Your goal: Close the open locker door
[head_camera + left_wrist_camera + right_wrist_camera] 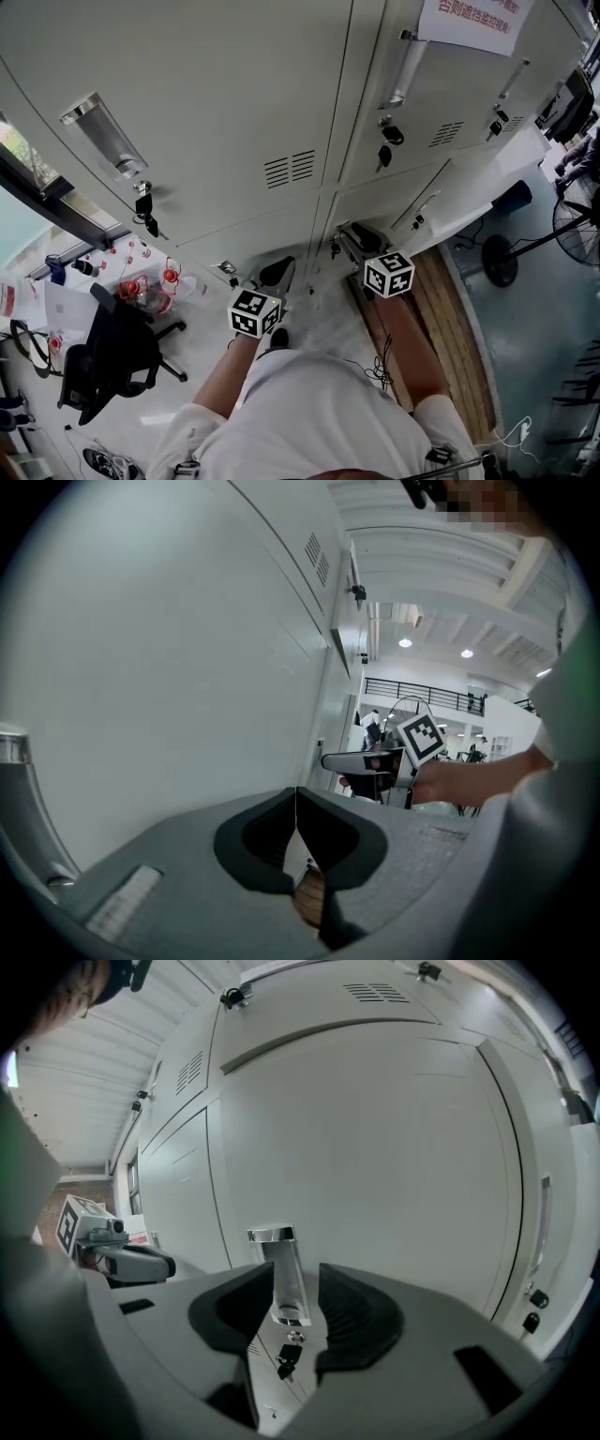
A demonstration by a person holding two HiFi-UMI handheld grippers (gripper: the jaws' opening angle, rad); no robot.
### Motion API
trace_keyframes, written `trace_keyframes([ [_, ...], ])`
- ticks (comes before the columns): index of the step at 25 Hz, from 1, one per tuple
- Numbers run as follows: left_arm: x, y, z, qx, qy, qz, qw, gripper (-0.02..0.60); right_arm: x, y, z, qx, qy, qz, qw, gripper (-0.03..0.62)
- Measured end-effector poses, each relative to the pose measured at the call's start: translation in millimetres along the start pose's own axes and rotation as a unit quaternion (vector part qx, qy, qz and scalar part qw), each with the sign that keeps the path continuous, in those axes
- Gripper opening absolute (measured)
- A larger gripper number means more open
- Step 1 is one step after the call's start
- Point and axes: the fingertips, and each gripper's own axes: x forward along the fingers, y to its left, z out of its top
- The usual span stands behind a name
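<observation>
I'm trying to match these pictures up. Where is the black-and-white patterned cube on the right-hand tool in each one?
Head view: the right gripper's cube sits just right of centre.
Left gripper view: the cube is right of centre, above the hand.
Right gripper view: not in it; the one at far left is the left gripper's cube.
Shared landmark: the grey locker doors.

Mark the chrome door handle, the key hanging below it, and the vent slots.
chrome door handle (283, 1275), right gripper view, mid bar.
key (287, 1357), right gripper view, dark head.
vent slots (375, 992), right gripper view, middle slot.
</observation>
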Motion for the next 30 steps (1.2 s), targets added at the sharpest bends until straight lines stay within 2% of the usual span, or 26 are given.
trace_keyframes([
  [16, -37, -4, -18, -0.017, -0.003, 0.047, 0.9988, 0.015, 2, 2, 4, 0.009, -0.007, 0.002, 1.0, 0.15],
  [23, -54, -30, -26, -0.021, -0.012, 0.071, 0.9972, 0.015, -44, 13, -4, -0.026, 0.01, -0.021, 0.999, 0.146],
  [30, -66, -63, -35, -0.019, -0.009, 0.082, 0.9964, 0.015, -104, 32, -17, -0.026, 0.01, -0.007, 1.0, 0.135],
])
